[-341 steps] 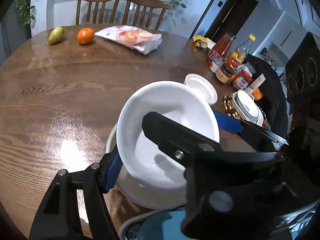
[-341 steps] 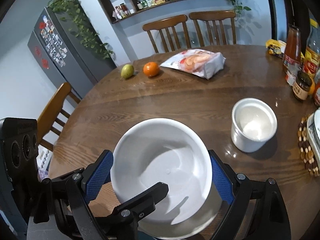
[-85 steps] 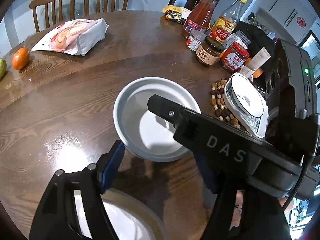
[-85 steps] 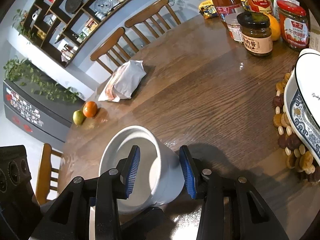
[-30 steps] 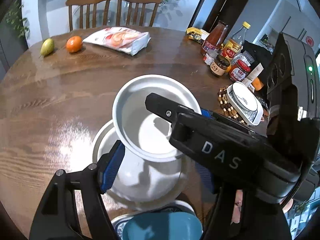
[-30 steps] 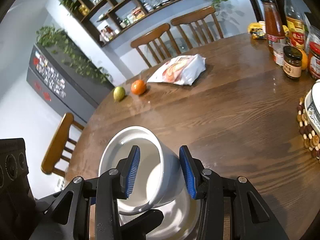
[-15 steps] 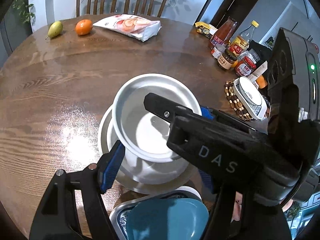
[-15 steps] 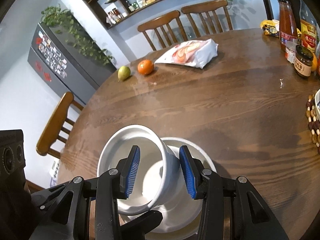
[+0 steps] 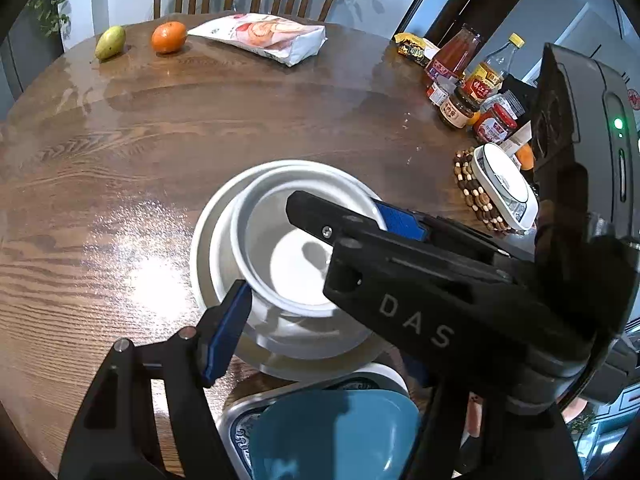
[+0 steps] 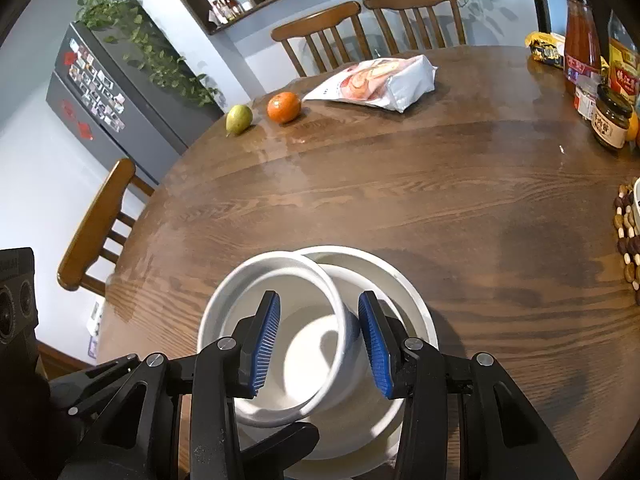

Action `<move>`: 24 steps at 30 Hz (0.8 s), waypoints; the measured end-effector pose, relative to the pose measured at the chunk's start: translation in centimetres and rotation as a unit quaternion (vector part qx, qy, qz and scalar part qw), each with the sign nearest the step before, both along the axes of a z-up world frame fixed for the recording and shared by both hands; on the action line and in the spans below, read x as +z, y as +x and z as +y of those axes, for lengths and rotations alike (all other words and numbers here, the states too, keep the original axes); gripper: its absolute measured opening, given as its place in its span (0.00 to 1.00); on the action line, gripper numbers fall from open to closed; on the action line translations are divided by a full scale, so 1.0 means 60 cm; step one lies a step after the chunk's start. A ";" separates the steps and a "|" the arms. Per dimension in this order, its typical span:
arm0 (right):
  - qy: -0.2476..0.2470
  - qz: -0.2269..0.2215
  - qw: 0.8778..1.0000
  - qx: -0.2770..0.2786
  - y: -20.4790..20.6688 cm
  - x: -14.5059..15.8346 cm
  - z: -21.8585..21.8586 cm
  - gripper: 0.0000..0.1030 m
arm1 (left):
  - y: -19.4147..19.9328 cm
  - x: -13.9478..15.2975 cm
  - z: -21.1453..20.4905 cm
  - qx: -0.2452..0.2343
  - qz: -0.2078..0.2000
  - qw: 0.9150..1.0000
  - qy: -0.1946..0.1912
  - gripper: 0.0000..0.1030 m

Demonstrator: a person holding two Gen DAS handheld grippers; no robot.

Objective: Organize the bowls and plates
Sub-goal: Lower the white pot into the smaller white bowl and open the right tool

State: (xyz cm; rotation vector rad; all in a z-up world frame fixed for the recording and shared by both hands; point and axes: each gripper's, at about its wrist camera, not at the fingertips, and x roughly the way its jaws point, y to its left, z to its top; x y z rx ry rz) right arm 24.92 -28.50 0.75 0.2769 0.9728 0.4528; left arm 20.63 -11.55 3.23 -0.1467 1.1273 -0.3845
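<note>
My right tongs [image 10: 319, 342] are clenched on the wall of the small white bowl [image 10: 280, 344], one blue pad inside it and the other against its outer side. The bowl is tilted and sits inside the larger white bowl [image 10: 404, 292], which rests on the wooden tabletop [image 10: 400, 184] near my edge of it.

From the left wrist view, my left tongs [image 9: 312, 264] straddle that same small bowl [image 9: 296, 264]; their jaws have just been closing, with the bowl between them. The near blue pad [image 9: 226, 332] stands just beside the bowl's outer wall, but I cannot tell whether it presses on it, and the far pad is mostly hidden behind the right tongs' black arm.

Closer to me, a blue bowl [image 9: 332, 436] lies on a blue-patterned plate [image 9: 240, 428].

Across the tabletop sit a pear [image 10: 239, 119], an orange [image 10: 283, 107] and a white snack bag [image 10: 376, 80]. Jars and bottles [image 9: 468, 80] crowd the right side, near a lidded dish on a beaded mat [image 9: 472, 192].
</note>
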 end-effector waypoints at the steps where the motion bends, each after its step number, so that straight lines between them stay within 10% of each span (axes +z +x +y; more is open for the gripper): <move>1: -0.002 0.000 1.000 0.000 0.000 -0.001 0.000 0.43 | 0.000 -0.001 0.000 0.000 0.002 1.000 0.000 0.64; 24: -0.014 -0.038 0.999 -0.011 -0.012 0.016 0.002 0.46 | -0.028 0.025 0.014 0.004 -0.062 0.998 0.010 0.73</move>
